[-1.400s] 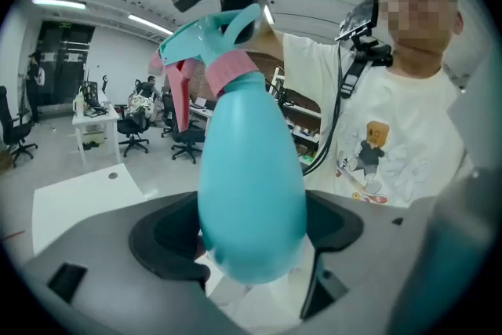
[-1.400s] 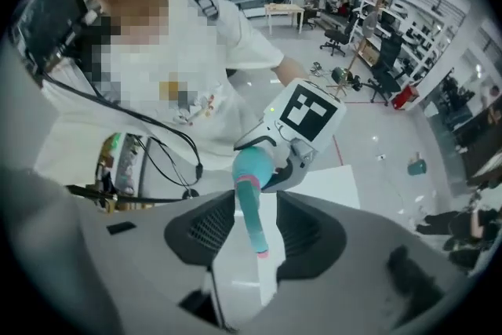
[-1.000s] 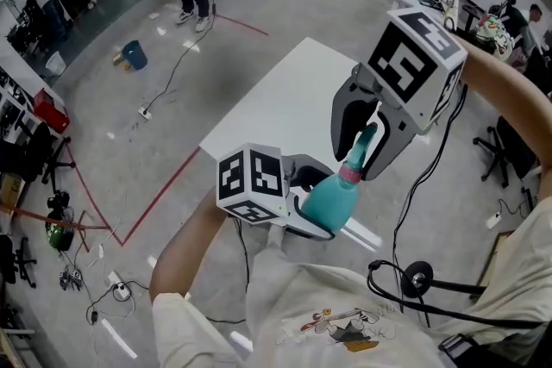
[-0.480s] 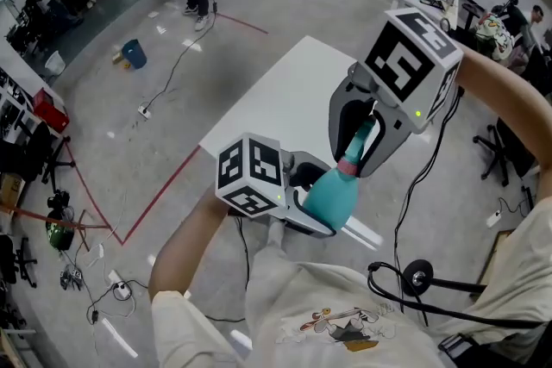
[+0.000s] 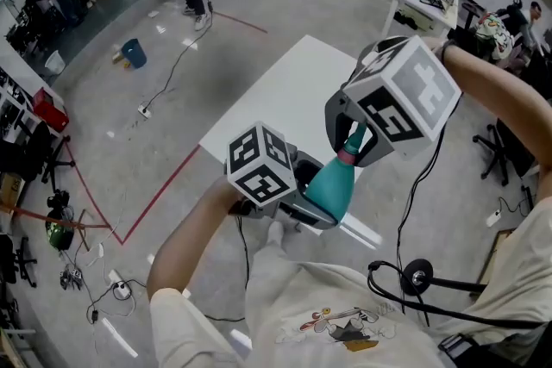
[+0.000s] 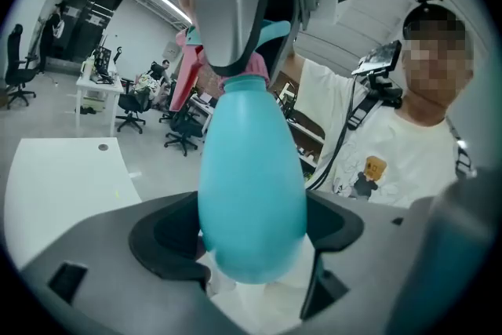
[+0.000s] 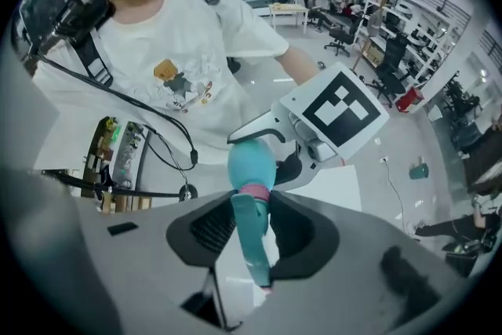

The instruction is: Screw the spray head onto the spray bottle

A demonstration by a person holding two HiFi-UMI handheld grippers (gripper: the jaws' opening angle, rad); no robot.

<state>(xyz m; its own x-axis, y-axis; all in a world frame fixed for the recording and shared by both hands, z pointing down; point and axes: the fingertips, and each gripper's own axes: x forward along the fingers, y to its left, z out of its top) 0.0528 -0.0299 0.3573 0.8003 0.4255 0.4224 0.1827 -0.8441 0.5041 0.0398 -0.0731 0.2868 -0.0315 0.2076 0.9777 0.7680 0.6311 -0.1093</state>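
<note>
since a second ago, a roll of the right gripper (image 5: 352, 152) with another face of its marker cube (image 5: 401, 103) turned up, a small drop toward the spray bottle (image 5: 332, 185), a slight narrowing of its jaws around the spray head (image 5: 354, 136), and a matching roll of the left gripper (image 5: 316, 199). in the head view: bottle held aloft and tilted over the near edge of the white table (image 5: 285, 95), head seated on the neck at the pink collar (image 5: 348, 157), the two cubes close together, so probably little room for a further twist before a regrip; open floor (image 5: 129, 142) to the left, torso (image 5: 345, 323), headset (image 5: 418, 278) and cables (image 5: 414, 185) close below and to the right. in the left gripper view: pads clamped on the wide lower body of the teal bottle, neck pointing up into the right gripper's grey jaws. in the right gripper view: pads pinching the trigger head on both sides, collar just past them, bottle beyond. head on, then, and probably mid-turn; tightness of the thread impossible to tell, final turns likely still to do.
</note>
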